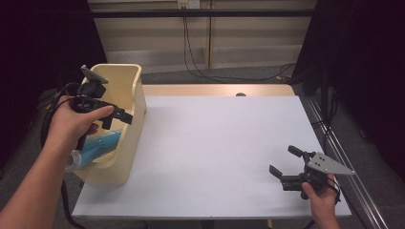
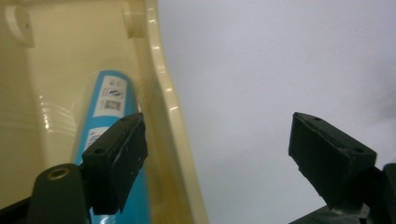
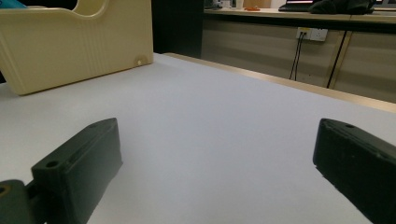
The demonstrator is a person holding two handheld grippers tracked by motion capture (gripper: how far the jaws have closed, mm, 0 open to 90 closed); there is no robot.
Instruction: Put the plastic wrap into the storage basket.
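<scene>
Placement step looks done — the clear plastic bottle with the blue label (image 1: 98, 148) lies on its side inside the cream plastic open-topped bin (image 1: 135, 102) at the left edge of the white table (image 1: 215, 152), cap end poking out over the bin's low near end toward the person. The left gripper (image 1: 125, 116) hangs over the bin's right wall, jaws spread fairly wide with nothing between them; in the left gripper view one black jaw sits over the bottle (image 2: 109, 100) and the other over bare table, with the bin's rim (image 2: 163, 88) running between them, no pad pressing on anything. So I read this as release and pull-away, not a grasp. The right gripper (image 1: 282, 161) rests low at the near right of the table, well apart from the bin, jaws wide and empty — the right gripper view looks across the bare tabletop to the bin (image 3: 79, 44) at far left. Next move, as a judgement: lift the left gripper clear of the bin wall without catching the rim, then bring it back over open table. If the bottle needs seating deeper, a nudge on the cap end would do it. No other loose items on the table that I can tell.
</scene>
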